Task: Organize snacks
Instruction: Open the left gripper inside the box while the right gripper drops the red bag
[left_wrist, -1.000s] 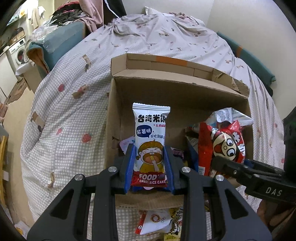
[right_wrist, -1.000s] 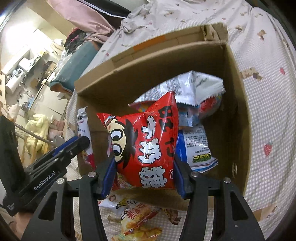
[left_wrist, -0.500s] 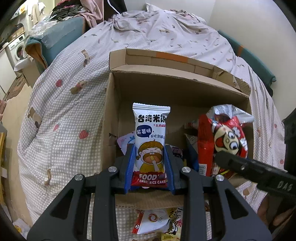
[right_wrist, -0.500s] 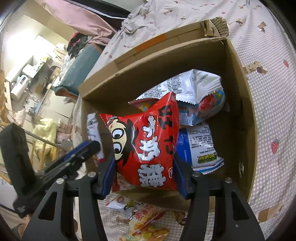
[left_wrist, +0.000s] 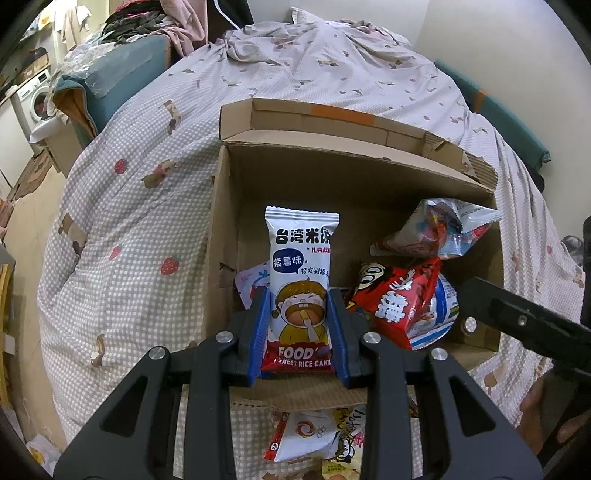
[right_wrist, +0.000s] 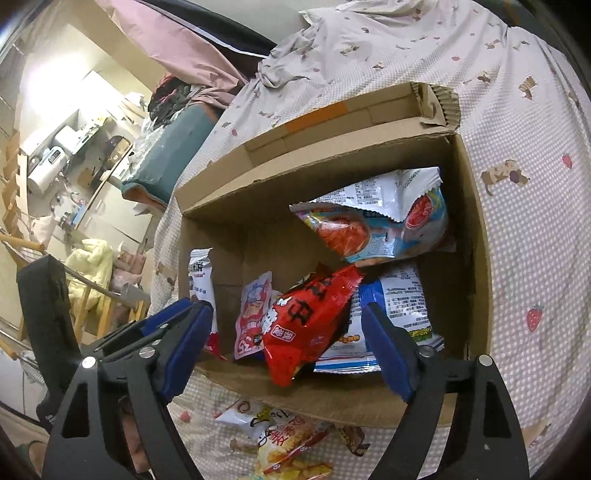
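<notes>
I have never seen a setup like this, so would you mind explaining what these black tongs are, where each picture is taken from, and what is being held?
There is no robot here: a person holds a pair of black tongs with blue pads in each hand, and a wide-angle camera on each looks forward along the fingers. One picture comes from the left tongs, the other from the right tongs. Both look into an open cardboard box that sits on a checked bedspread. The left tongs are shut on a white rice cake packet, held upright over the box. The right tongs are open and hold nothing; a red snack bag lies in the box between their pads, beside other packets. More snacks lie on the bedspread in front of the box.
</notes>
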